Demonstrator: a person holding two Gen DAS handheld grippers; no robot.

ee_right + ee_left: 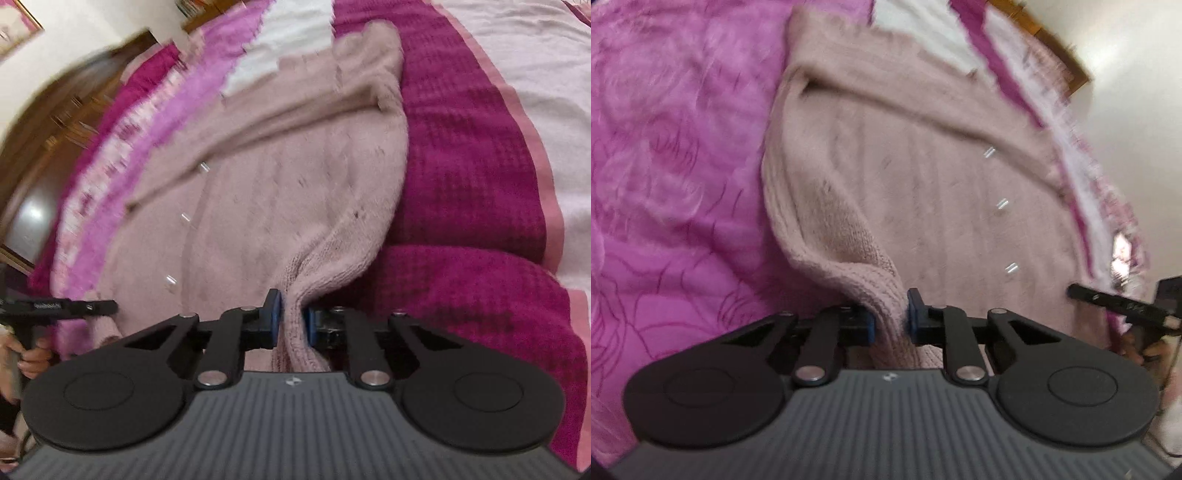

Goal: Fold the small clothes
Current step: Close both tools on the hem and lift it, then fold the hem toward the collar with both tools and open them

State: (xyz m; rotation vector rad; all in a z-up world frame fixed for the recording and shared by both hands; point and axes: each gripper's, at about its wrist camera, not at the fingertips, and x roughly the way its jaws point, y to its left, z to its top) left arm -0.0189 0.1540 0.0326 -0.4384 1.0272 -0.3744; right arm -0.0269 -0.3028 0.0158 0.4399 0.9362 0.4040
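Cardigan (923, 177): pale pink knit, small clear buttons down the front, spread on a bed; one sleeve lies folded across the upper body.
Left gripper (890, 321): jaws clenched on a bunched ribbed hem corner at the cardigan's left side.
Right gripper (291, 321): jaws clenched on the hem corner at the opposite side.
Blanket (672, 166): pink, rose-embossed, beneath the cardigan on the left.
Bedspread (469, 177): magenta waffle weave with a paler border, on the right.
Both views motion-blurred.
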